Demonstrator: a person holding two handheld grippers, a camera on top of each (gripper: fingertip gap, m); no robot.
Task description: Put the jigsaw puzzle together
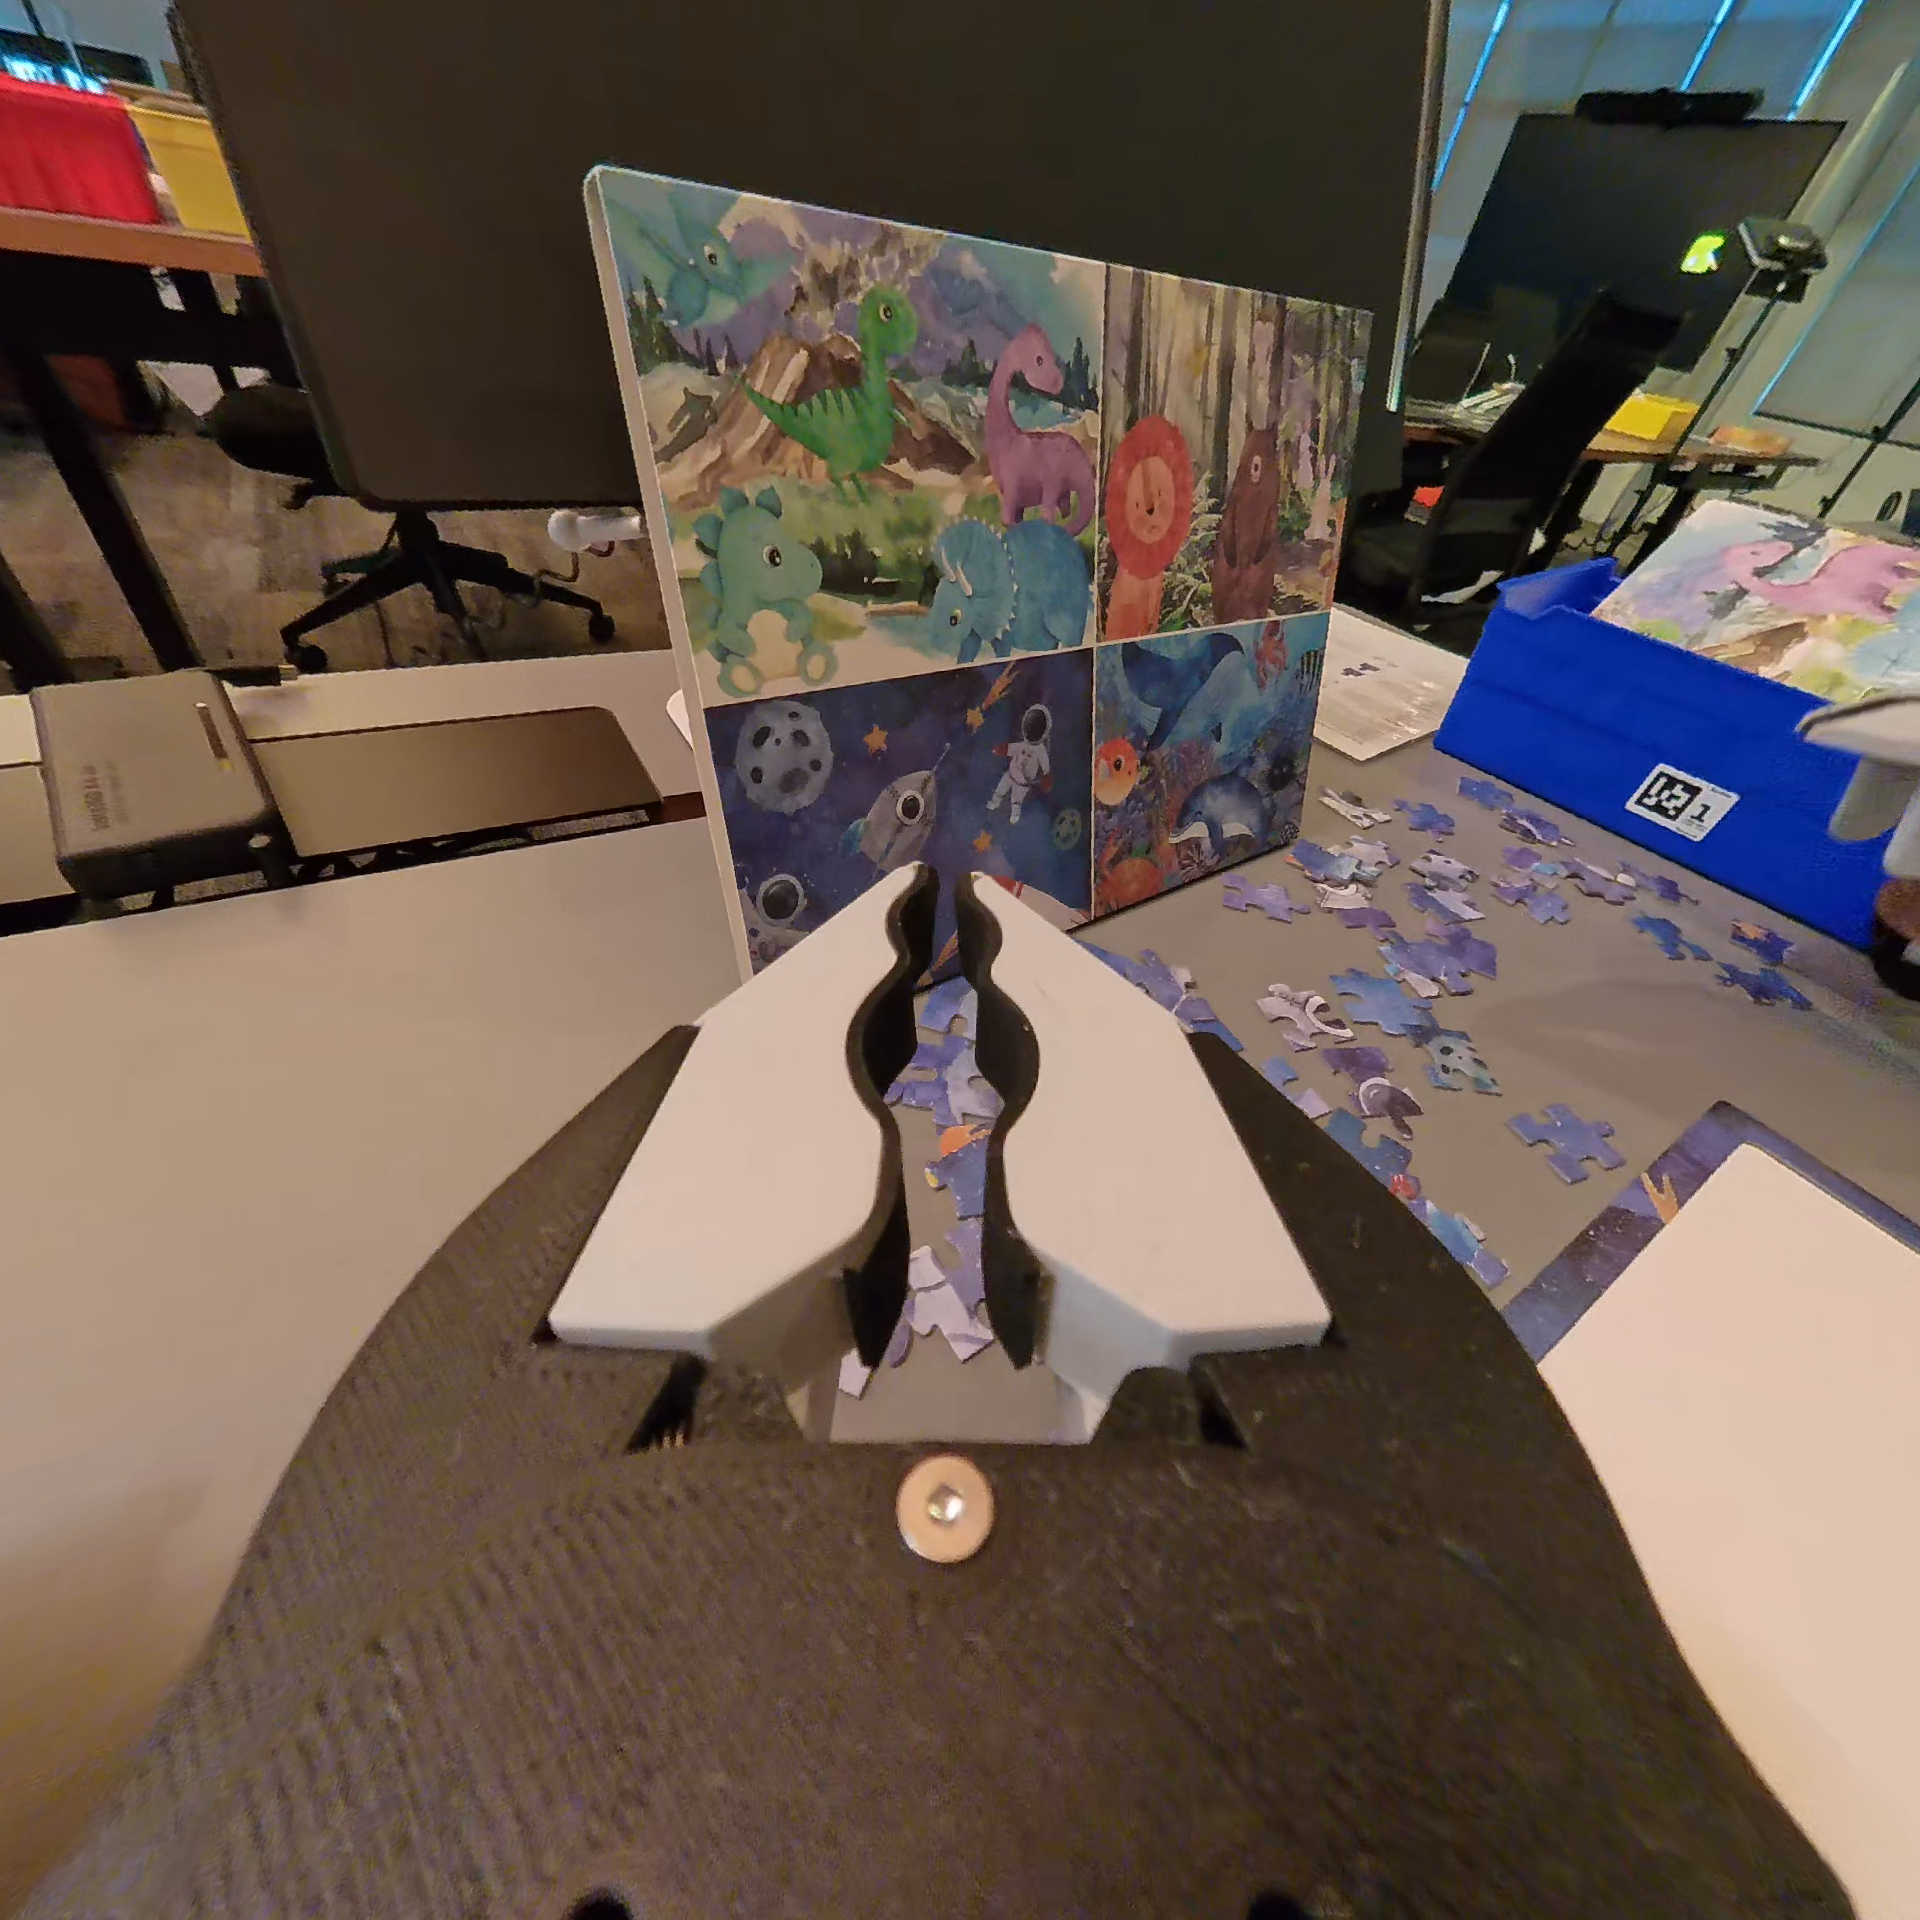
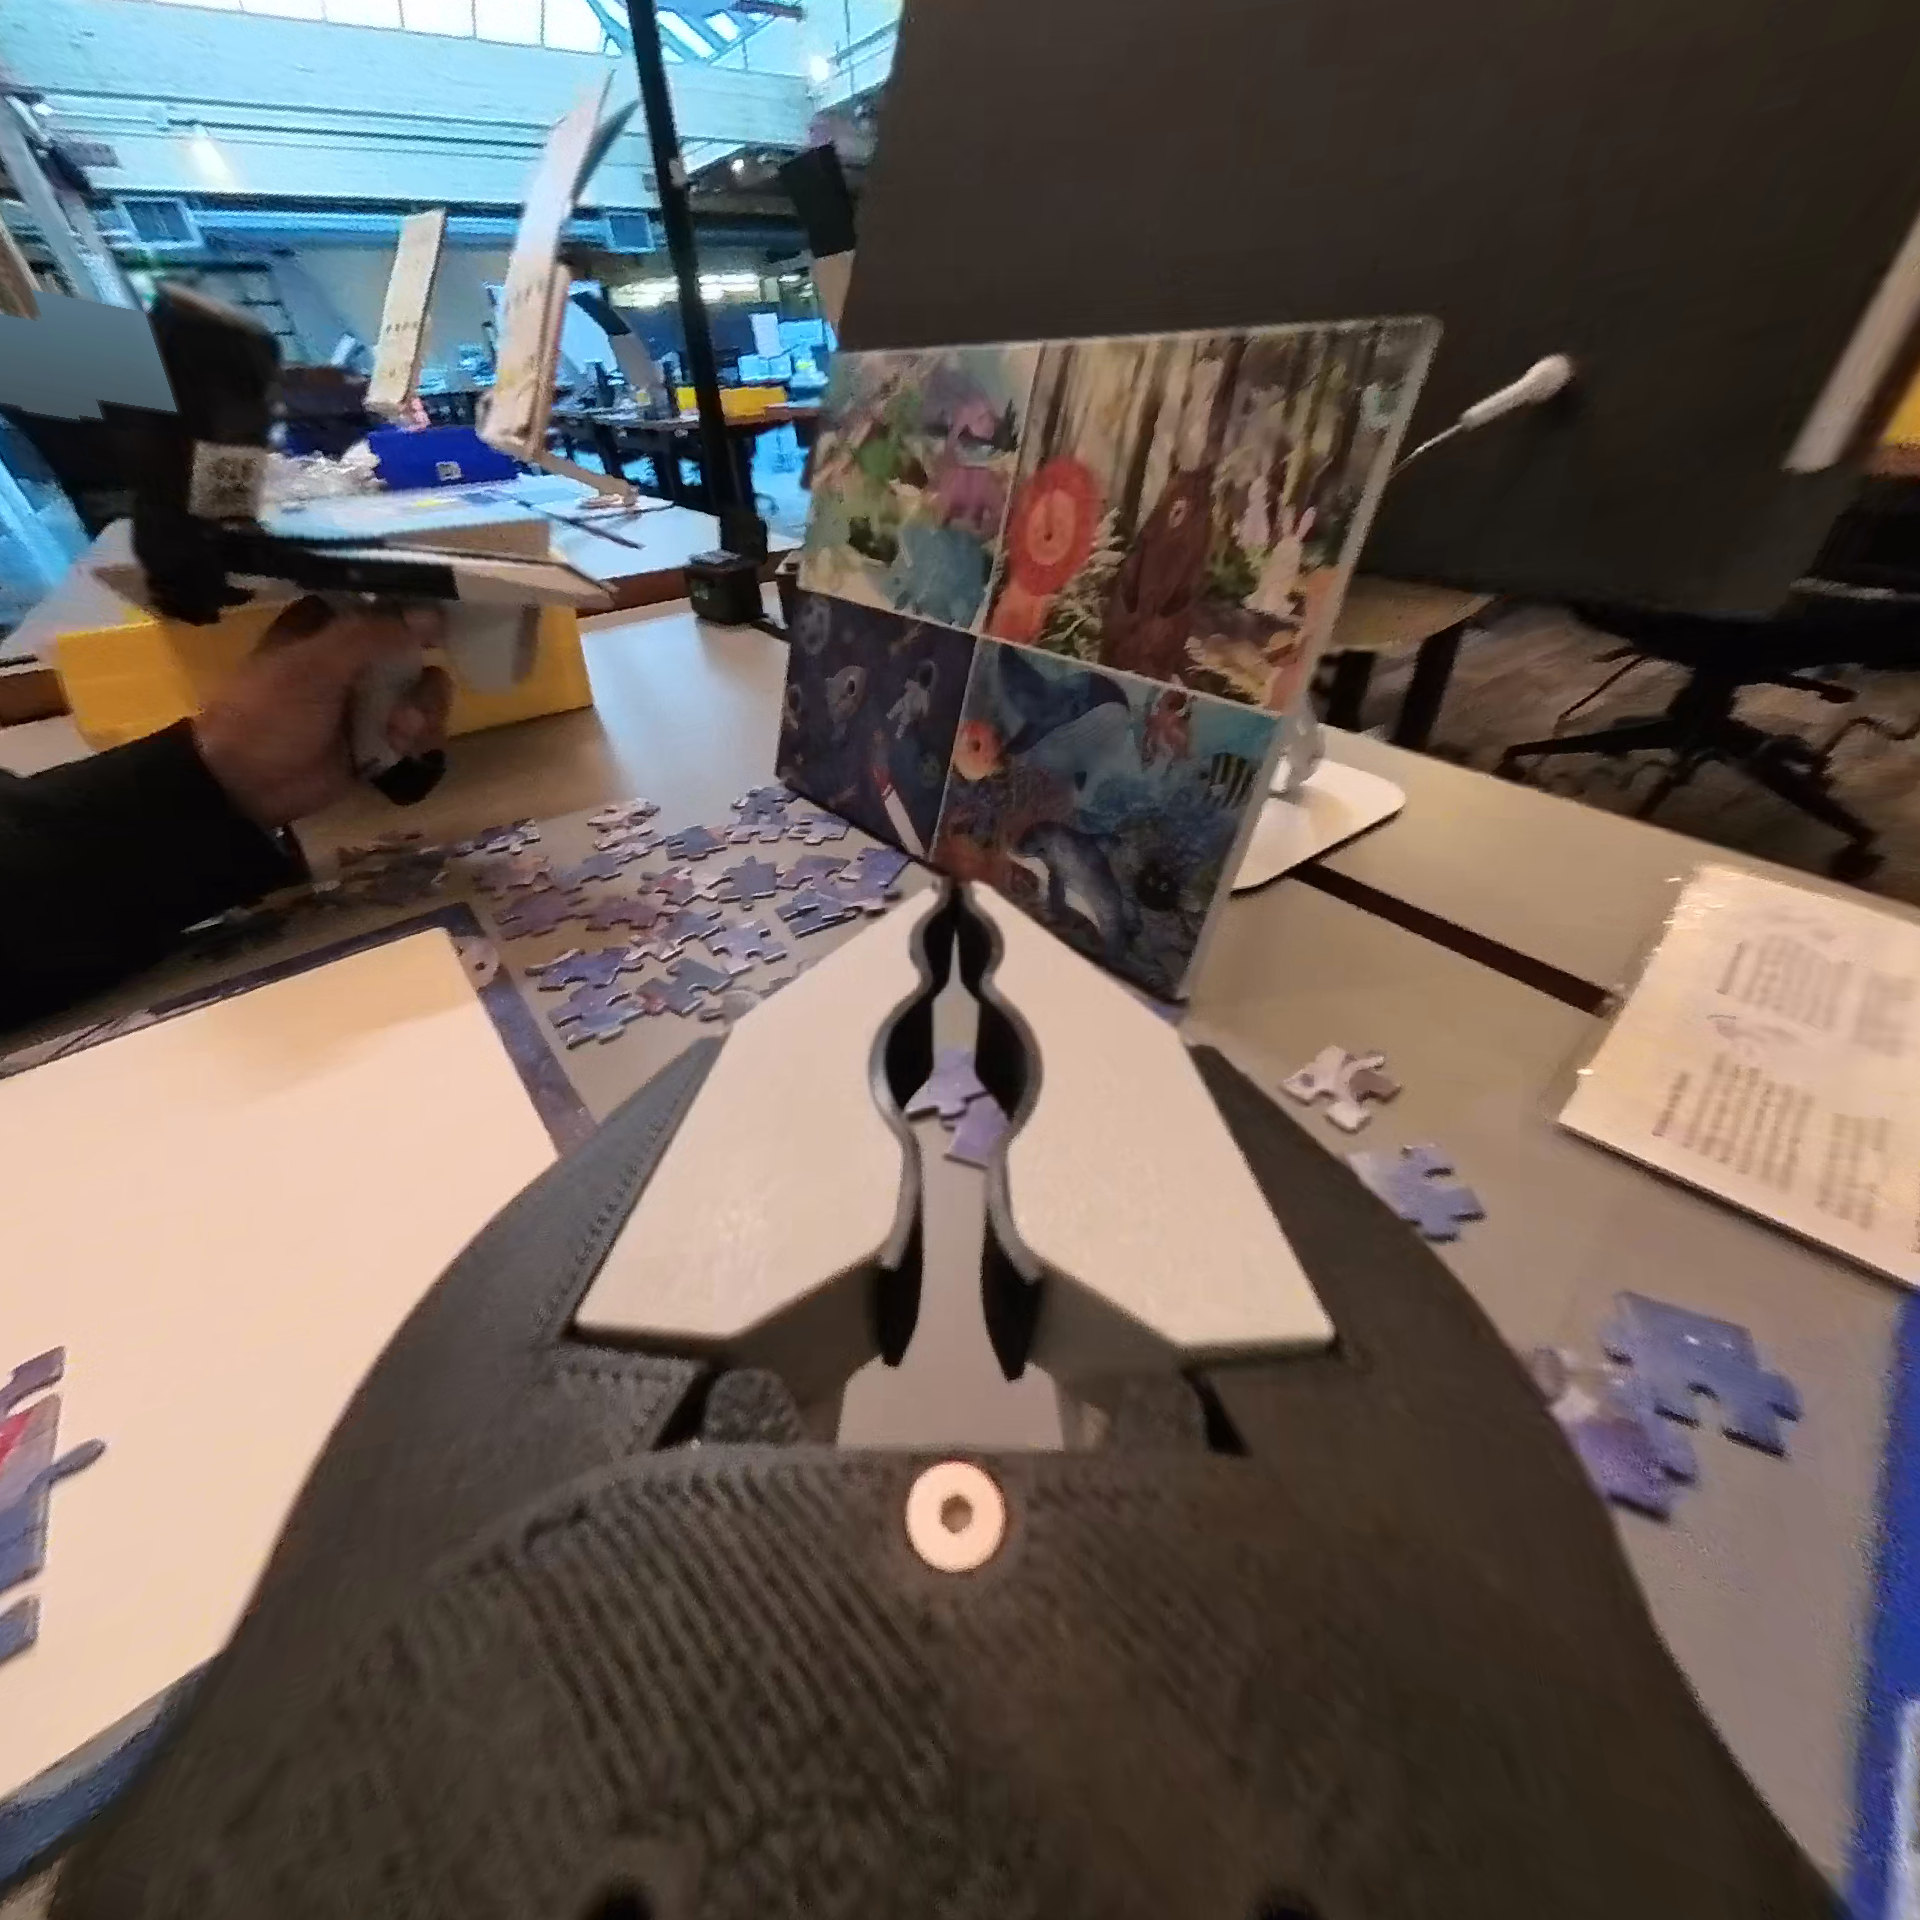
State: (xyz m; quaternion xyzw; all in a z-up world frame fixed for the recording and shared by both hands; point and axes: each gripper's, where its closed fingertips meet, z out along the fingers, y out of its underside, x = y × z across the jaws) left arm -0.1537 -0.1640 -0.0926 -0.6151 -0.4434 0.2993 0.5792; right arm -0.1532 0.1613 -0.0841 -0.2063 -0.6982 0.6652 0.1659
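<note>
Several loose blue and purple puzzle pieces (image 1: 1444,956) lie scattered on the grey table; they also show in the right wrist view (image 2: 675,914). A puzzle tray (image 1: 1766,1351) with a white inside and a dark blue border lies flat; it also shows in the right wrist view (image 2: 239,1122), with a few joined pieces (image 2: 31,1455) at its near left. My left gripper (image 1: 948,881) hovers above the pieces, empty, its jaws a narrow gap apart. My right gripper (image 2: 954,896) is shut and empty, above two pieces (image 2: 966,1112). A hand holds the left gripper (image 2: 561,592) at the far left.
An upright picture board (image 1: 987,571) with four scenes stands behind the pieces, also in the right wrist view (image 2: 1091,644). A blue bin (image 1: 1621,717) sits at the right. A printed sheet (image 2: 1766,1070) lies right. A yellow box (image 2: 312,665) and a white monitor foot (image 2: 1320,810) stand behind. Left tips to right tips: about 35 centimetres.
</note>
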